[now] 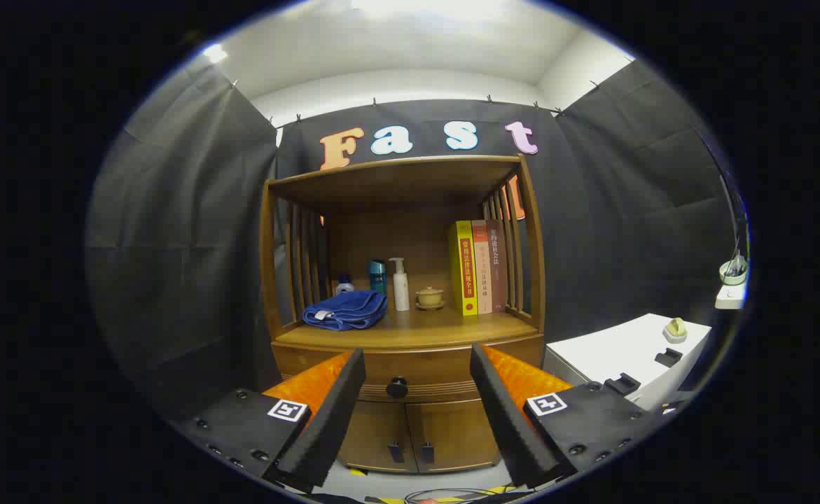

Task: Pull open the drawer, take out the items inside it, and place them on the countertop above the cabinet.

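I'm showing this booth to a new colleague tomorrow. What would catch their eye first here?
Probably the wooden cabinet dead ahead, its shut drawer's round black knob framed between the open gripper fingers. On the countertop above lie a folded blue towel at left, a white pump bottle mid-shelf, and upright books led by a yellow one at right.
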